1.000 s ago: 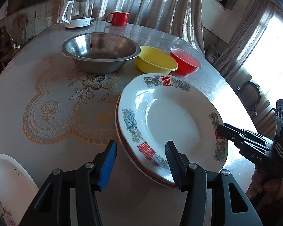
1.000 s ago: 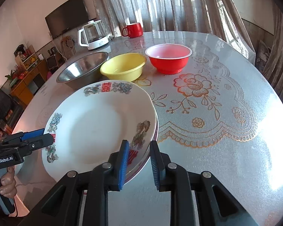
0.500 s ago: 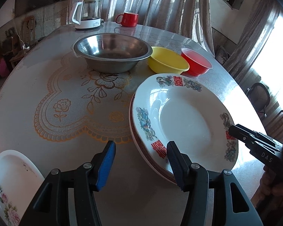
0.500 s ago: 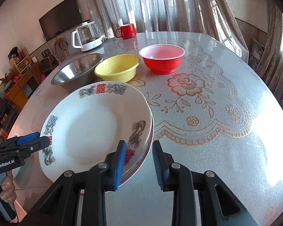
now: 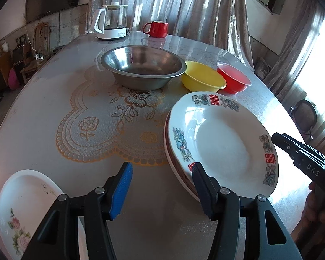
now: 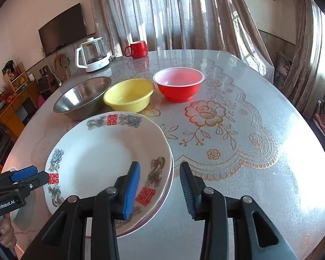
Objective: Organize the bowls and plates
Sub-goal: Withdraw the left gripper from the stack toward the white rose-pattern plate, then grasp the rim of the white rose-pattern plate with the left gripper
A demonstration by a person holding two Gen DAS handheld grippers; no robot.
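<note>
Jaws on the right gripper [image 6: 159, 186] are opening; the plate stack [image 6: 101, 156] has its near rim in the gap, blue pad over the top plate's rim, other pad off to the outside, neither pressing. Left gripper [image 5: 162, 186] spread about halfway, nothing gripped: one pad is over bare table [image 5: 54, 112], the other sits in front of the stack's edge, contact unclear. Stack is at least two plates; lower ones show only as a reddish rim line, count unclear. Second plate [image 5: 21, 212] with pink flowers, bottom left in the left view, cut off by the frame and the gripper body. Behind the stack, a row: steel bowl [image 6: 82, 96], yellow bowl [image 6: 129, 94], red bowl [image 6: 178, 83], the yellow one just beside both neighbours, touching or not unclear. Far edge: kettle [image 6: 92, 55] and red mug [image 6: 137, 49].
</note>
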